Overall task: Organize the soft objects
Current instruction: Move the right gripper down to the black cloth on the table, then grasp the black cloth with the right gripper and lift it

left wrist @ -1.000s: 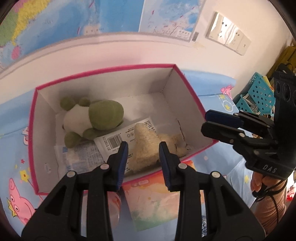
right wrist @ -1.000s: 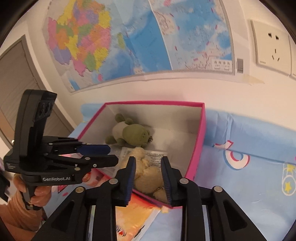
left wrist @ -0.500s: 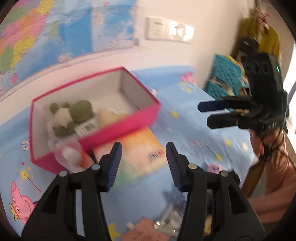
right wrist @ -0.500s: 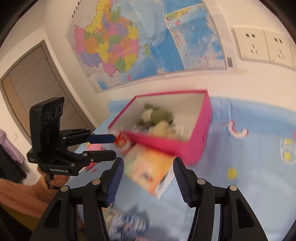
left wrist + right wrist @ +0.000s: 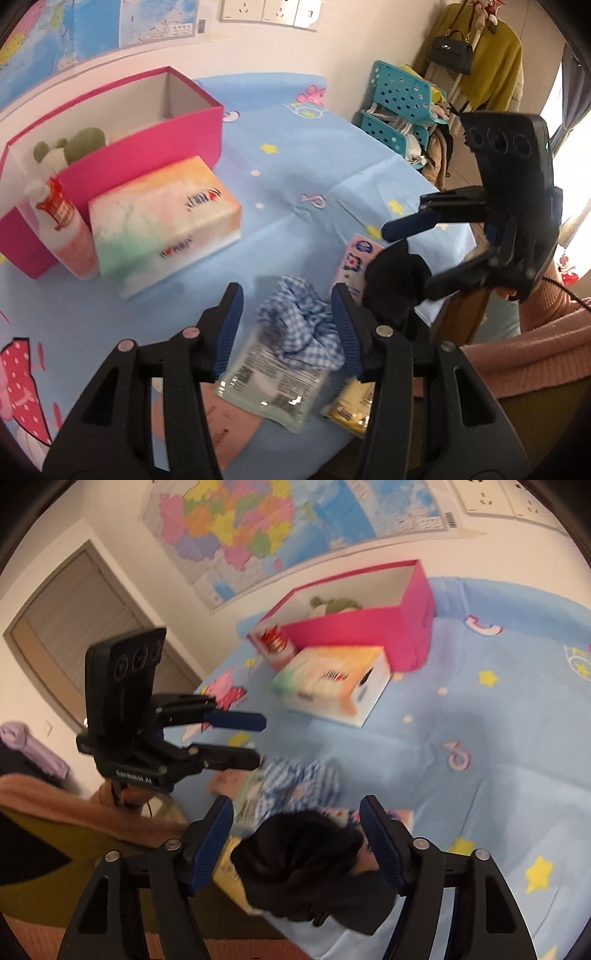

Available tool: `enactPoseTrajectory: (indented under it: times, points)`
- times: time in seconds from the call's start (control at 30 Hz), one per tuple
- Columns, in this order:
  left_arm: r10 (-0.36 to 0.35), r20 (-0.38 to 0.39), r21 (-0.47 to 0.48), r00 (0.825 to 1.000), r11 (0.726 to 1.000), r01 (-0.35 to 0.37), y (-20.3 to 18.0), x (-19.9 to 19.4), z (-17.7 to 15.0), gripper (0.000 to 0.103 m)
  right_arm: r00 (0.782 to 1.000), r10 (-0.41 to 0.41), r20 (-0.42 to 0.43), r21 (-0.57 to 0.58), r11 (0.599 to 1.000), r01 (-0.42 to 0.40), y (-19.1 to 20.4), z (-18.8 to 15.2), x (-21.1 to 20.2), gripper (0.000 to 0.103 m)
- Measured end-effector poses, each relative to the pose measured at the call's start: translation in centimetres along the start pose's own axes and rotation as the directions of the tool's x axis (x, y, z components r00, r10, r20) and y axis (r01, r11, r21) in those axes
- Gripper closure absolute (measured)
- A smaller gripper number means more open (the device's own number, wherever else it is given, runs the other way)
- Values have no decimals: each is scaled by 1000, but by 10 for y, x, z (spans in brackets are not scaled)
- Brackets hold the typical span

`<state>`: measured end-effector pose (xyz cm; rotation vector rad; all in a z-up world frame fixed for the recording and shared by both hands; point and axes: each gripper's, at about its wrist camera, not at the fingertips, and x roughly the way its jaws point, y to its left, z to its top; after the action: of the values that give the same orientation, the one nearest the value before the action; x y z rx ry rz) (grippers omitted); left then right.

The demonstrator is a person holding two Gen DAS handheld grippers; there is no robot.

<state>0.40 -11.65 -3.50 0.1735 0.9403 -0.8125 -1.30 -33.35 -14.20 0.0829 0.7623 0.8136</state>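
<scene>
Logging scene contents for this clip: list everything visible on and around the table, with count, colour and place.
Box: 1, pink, open, far side of table.
Plush toy: 1, green and white, inside box.
Tissue pack: 1, pastel orange-green, in front of box.
Bottle: 1, pale with red label, left of tissue pack, against box.
Scrunchie: 1, blue-white checked, near table edge, between left tongs.
Clear packet: 1, under scrunchie.
Black soft item: 1, near edge, between right tongs.
Tablecloth: 1, light blue, cartoon print.
Map: 1, multicoloured, wall.
Baskets: 2, teal, stacked beside table.
Left tongs: open, nothing gripped.
Right tongs: opening, pads clear of black item.
Sleeve: pink.
</scene>
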Motion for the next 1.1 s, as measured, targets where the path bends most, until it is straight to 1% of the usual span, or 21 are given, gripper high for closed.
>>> enactPoseTrajectory:
  times: [0.1,0.17,0.2,0.23,0.3,0.4,0.47,0.53,0.63,0.67,0.77,0.83,0.87,0.93,0.97,1.0,1.03,1.07,1.1]
  points:
    - [-9,-5,-5,1000,1000,9,-2,4,-4,51,999,-36,-37,-16,999,35,4,-7,10,30]
    - [-13,-10,-5,1000,1000,13,-4,5,-7,51,998,-40,-45,-8,999,39,1,-11,15,30]
    - [-13,-11,-5,1000,1000,13,-5,6,-8,51,998,-45,-41,-1,999,45,0,-12,16,35]
    - [-15,-14,-5,1000,1000,15,-6,6,-9,51,998,-49,-39,1,999,49,-1,-12,17,40]
    - [-22,-19,-5,1000,1000,22,-7,8,-11,51,998,-55,-34,1,998,55,-4,-12,19,73]
    - [-39,-25,-13,999,999,39,-7,9,-14,51,997,-74,-2,21,997,74,-6,-12,16,90]
    - [-59,-28,-19,998,998,59,-8,10,-15,51,997,-63,33,50,997,61,-9,-8,9,91]
    - [-73,-24,-15,997,997,73,-9,8,-16,51,995,-72,64,64,996,67,-9,-4,1,92]
    - [-119,-16,-14,993,993,119,-11,6,-17,51,992,-65,112,69,996,58,-6,3,-10,93]
    - [-133,-13,-13,991,991,133,-12,6,-17,51,990,-61,131,68,996,52,-4,6,-14,95]
    - [-172,-17,-5,985,985,172,-19,7,-18,51,981,-37,190,61,998,26,2,13,-26,95]
    - [-171,-28,5,985,985,171,-23,11,-18,51,980,-70,188,46,997,62,4,16,-26,94]
    - [-167,-39,10,985,986,168,-25,14,-18,51,981,-73,179,48,997,65,3,16,-24,91]
    - [-165,-56,16,985,986,166,-28,19,-20,51,984,-97,147,61,994,88,-1,13,-19,76]
    - [-164,-64,19,984,986,165,-29,21,-21,51,987,-102,124,68,993,94,-4,9,-15,56]
    - [-162,-70,21,984,986,164,-30,22,-22,51,989,-98,111,70,993,91,-5,6,-13,42]
    - [-160,-77,25,984,986,162,-31,24,-22,51,990,-106,96,63,993,101,-5,2,-9,40]
    - [-160,-81,27,984,986,162,-32,25,-22,51,991,-116,62,50,992,113,-4,-2,-2,38]
    - [-161,-86,29,983,986,164,-33,27,-23,51,992,-125,34,45,991,123,-5,-6,5,37]
